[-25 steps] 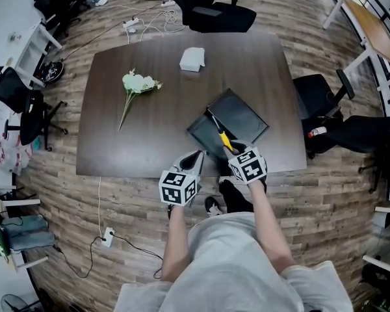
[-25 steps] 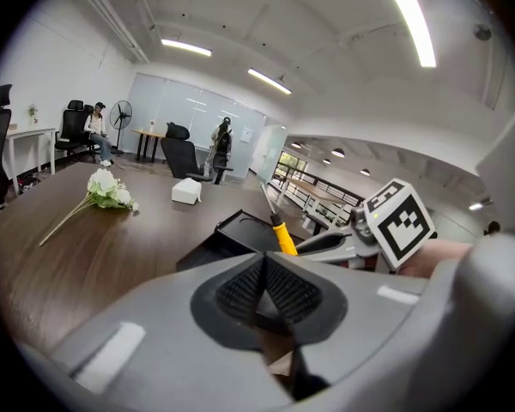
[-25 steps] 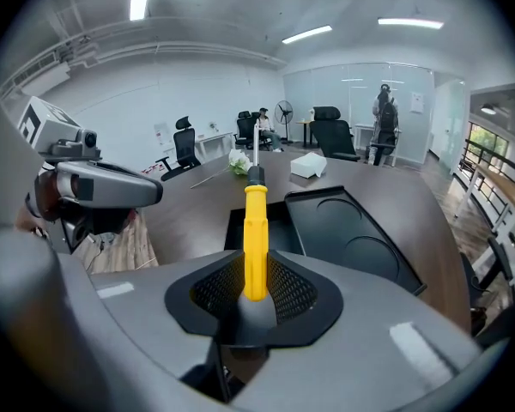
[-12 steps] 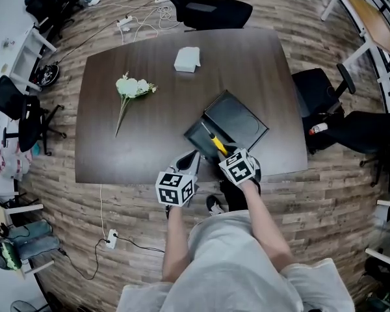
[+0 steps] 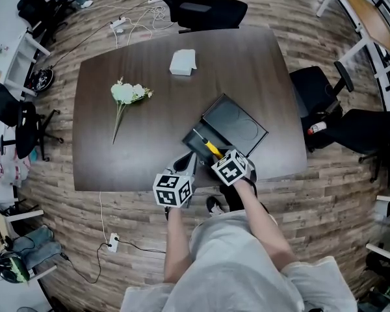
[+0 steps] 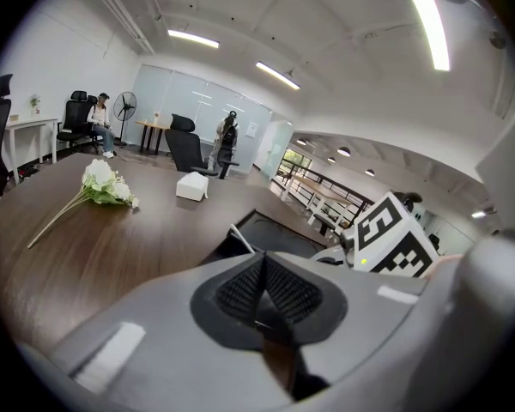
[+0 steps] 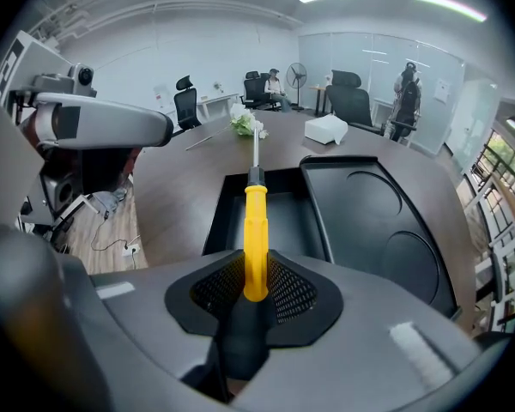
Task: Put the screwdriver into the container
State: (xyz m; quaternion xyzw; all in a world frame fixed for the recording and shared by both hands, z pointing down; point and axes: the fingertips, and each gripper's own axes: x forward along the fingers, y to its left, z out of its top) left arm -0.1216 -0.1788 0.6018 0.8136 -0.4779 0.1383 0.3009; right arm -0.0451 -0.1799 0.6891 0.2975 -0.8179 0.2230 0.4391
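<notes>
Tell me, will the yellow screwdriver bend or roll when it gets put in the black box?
It's probably stiff: the screwdriver juts straight out of the right tongs without sagging. Its round handle looks likely to roll a bit, but the walled container should stop it.

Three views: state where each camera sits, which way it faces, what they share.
Head view: person's head, steeply down onto the table; forearms, left gripper, right gripper show.
Left gripper view: rides the left gripper, faces across the table toward the flowers; shut jaws show.
Right gripper view: rides the right gripper, looks along the screwdriver over the container.
All share the flowers.
</notes>
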